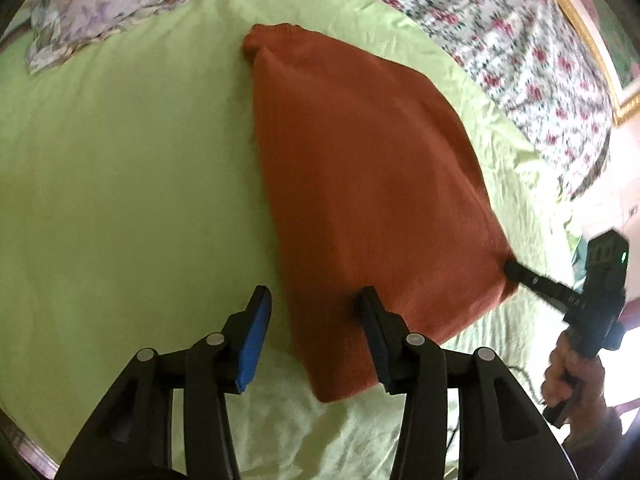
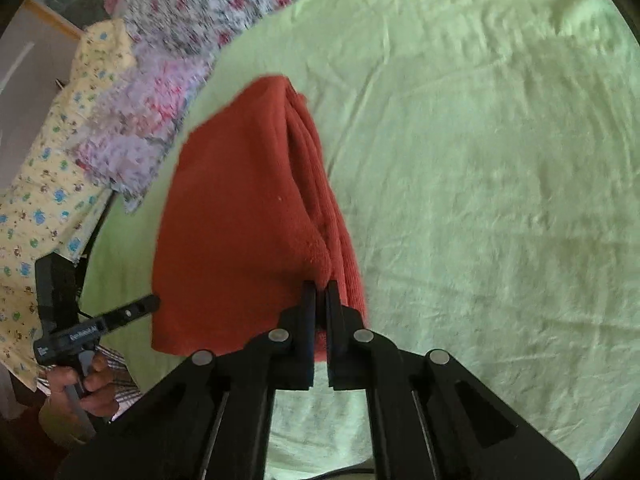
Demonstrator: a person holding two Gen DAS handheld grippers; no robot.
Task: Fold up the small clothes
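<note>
**Folded cloth pinched at one corner, left jaws apart**

While the rust cloth (image 1: 360, 184) lay folded on the green sheet (image 1: 120, 168), the right gripper (image 2: 320, 292) had its two fingers drawn close together on the cloth's near corner — the stacked edges of the fold ran up from that point along the cloth's right side. From the left wrist view the same gripper (image 1: 510, 270) showed as a dark bar meeting the cloth's right corner, with the right hand (image 1: 572, 376) around its handle.

The left gripper (image 1: 316, 300) stood partly open, its blue pads (image 1: 252, 340) well apart. One finger was over bare sheet and the other over the cloth's near edge; the cloth's lower left side lay between them, yet neither pad pressed on it. In the right wrist view the left gripper (image 2: 154, 302) pointed at the cloth's left edge, the left hand (image 2: 88, 384) on its grip.

A floral quilt (image 1: 500, 40) lay bunched beyond the sheet — past the cloth's far end — and a yellow printed fabric (image 2: 48, 184) sat at the left of the right wrist view.
</note>
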